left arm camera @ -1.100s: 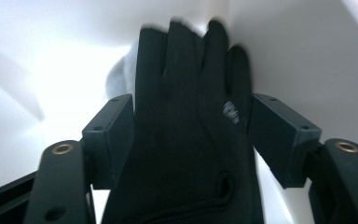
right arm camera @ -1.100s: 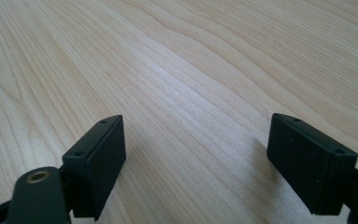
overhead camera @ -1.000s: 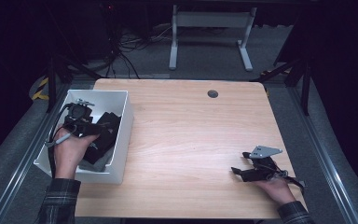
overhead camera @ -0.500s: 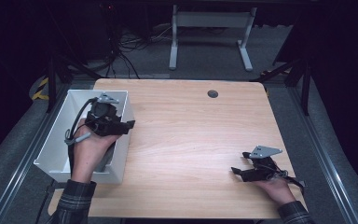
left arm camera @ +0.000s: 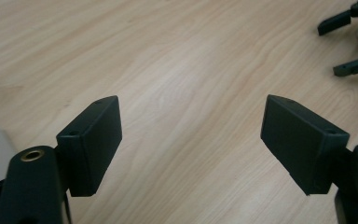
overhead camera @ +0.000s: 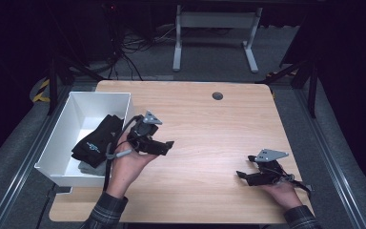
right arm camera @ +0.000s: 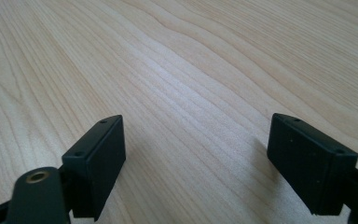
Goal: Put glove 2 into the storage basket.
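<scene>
**Both jaws wide and empty over the counter; black cloth lies in the bin**

The left gripper (overhead camera: 164, 146) hangs over the counter (overhead camera: 209, 124), just right of the white bin (overhead camera: 64, 125), with the left hand (overhead camera: 126, 164) gripping it from below. Its jaws point right, toward the middle of the counter. In the left gripper view the left gripper (left arm camera: 191, 140) has its jaws wide apart with bare wood between them; they have just been opening, and nothing sits between them.

The black cloth (overhead camera: 97, 140) lies in the bin at the left edge of the counter, bunched against the bin's right wall, with a small pale print on its top. It is just left of the left gripper and clear of its jaws. Something grey shows under its near end; I cannot tell what it is.

The right gripper (overhead camera: 243, 176) rests low at the near right of the counter, held by the right hand (overhead camera: 281, 193), jaws pointing left. In the right gripper view the right gripper (right arm camera: 196, 163) has its jaws wide, over bare wood grain. The two grippers are well apart.
</scene>
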Available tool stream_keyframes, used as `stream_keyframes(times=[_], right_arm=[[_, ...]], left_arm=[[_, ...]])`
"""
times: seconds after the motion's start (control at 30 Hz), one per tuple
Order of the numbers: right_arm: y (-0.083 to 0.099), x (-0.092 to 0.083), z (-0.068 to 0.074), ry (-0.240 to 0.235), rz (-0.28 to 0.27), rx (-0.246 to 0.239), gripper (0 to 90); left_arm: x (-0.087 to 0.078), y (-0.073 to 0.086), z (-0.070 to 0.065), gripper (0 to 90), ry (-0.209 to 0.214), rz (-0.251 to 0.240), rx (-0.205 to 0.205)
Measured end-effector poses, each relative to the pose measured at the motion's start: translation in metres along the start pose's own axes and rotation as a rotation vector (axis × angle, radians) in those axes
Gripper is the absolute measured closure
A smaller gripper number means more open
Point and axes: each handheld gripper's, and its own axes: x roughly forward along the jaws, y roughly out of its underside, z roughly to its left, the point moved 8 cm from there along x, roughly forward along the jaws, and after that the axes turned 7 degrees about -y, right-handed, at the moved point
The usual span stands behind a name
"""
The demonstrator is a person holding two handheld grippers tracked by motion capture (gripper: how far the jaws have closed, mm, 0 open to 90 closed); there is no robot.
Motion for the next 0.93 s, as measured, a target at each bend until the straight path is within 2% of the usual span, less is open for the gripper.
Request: stream_keyframes(times=[0.07,0.27,0.47,0.7,0.93], right_arm=[[0.0,0.0,0.0,0.0,0.0,0.0,19.5],[0.0,0.0,0.0,0.0,0.0,0.0,19.4],[0.0,0.0,0.0,0.0,0.0,0.0,19.4],[0.0,0.0,0.0,-0.001,0.0,0.0,19.4],[0.0,0.0,0.0,-0.001,0.0,-0.002,19.3]], left_arm=[[0.004,0.002,-0.004,21.2,0.006,0.002,0.011],[0.033,0.017,-0.029,20.6,0.051,0.027,0.044],[0.058,0.034,-0.047,20.4,0.072,0.078,0.076],[0.075,0.047,-0.056,20.0,0.087,0.119,0.102],[0.083,0.055,-0.055,19.7,0.085,0.151,0.113]])
